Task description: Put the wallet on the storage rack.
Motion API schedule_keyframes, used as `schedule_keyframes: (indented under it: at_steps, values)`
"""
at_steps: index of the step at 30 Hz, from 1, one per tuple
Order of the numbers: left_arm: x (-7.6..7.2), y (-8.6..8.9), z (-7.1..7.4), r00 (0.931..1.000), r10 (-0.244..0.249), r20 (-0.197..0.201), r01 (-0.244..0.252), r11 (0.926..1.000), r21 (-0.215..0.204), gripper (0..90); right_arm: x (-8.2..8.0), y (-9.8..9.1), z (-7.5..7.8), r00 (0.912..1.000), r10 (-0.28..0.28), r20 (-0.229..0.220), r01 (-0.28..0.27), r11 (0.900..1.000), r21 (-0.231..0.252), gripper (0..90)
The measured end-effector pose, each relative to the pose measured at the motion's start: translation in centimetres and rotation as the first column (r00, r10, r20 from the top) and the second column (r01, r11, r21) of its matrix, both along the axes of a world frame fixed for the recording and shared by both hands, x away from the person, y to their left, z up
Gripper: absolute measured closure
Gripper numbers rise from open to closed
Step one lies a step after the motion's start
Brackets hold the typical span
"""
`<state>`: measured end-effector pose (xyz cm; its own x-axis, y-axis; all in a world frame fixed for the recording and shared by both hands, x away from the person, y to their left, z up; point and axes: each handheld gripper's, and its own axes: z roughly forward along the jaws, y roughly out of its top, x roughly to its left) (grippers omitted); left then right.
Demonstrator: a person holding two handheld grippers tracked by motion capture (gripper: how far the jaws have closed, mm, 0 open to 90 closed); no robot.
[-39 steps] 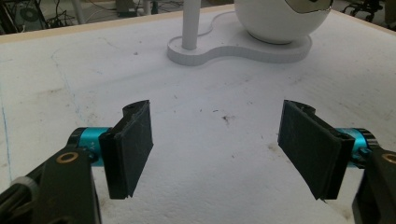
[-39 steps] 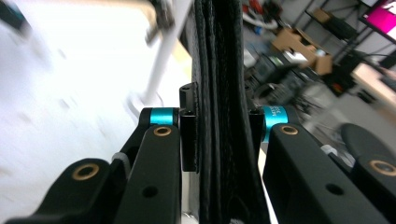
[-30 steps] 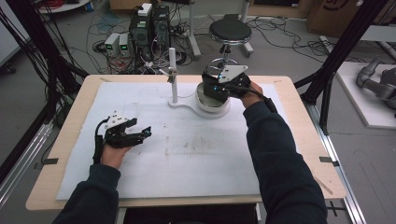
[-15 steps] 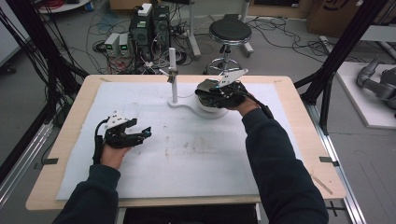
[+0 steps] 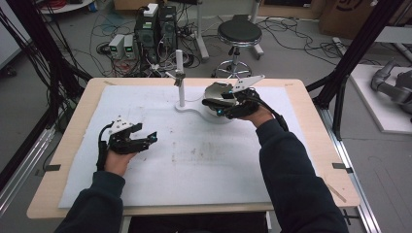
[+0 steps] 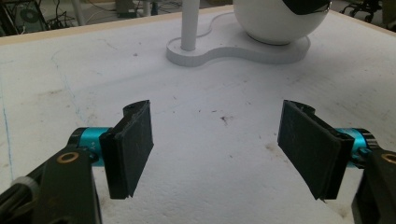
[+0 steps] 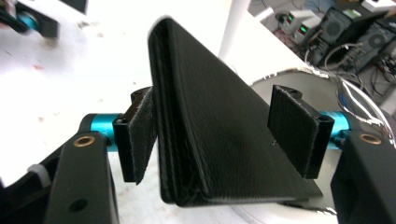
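Black leather wallet (image 7: 219, 126), folded and stood on its spine, sits between the pads of the right gripper (image 7: 219, 135) over the white bowl-shaped dish (image 7: 299, 84) at the far middle of the table. The jaws have just been opening: the left pad (image 7: 137, 140) lies against or just beside the wallet's side, the right pad (image 7: 294, 133) stands clear of it, so the wallet is being let go to rest in the dish, as I judge it. In the high view that gripper (image 5: 221, 104) hovers over the dish's white figure-eight base (image 5: 192, 108), beside the white upright post (image 5: 180, 77). The left gripper (image 6: 215, 149) waits apart, low over the white foam mat (image 6: 224, 93), jaws wide and empty, probably parked to keep out of the placement.
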<state>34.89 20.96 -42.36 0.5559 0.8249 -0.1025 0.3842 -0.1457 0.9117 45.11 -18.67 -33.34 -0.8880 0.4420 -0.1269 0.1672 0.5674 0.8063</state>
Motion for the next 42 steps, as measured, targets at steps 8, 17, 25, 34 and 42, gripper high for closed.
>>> schedule_keyframes:
  at_steps: [8,17,25,34,42]
  values:
    - [0.0,0.0,0.0,1.0,-0.001,-0.003,0.001,1.0,0.004,26.7,-0.5,0.2,0.3,0.9952,0.084,0.052,-0.081,0.9955,-0.05,67.0]
    - [0.1,0.0,0.0,1.0,0.0,-0.004,0.0,1.0,0.0,27.2,-1.0,0.5,1.6,0.9466,0.044,0.319,0.004,0.9889,-0.149,79.6]
    - [0.1,0.1,-0.1,1.0,0.004,-0.005,-0.004,1.0,-0.005,27.7,0.1,0.2,1.9,0.9393,0.046,0.34,-0.003,0.992,-0.126,79.2]
    - [0.0,0.2,0.1,1.0,0.001,0.003,-0.001,0.9999,-0.011,27.7,-0.8,0.6,0.2,0.9835,0.105,0.147,-0.096,0.993,-0.069,70.3]
    - [0.0,0.2,0.0,1.0,0.005,0.001,-0.005,0.9999,-0.014,27.6,-0.7,0.3,0.5,0.9958,0.02,0.089,-0.017,0.9994,-0.029,39.6]
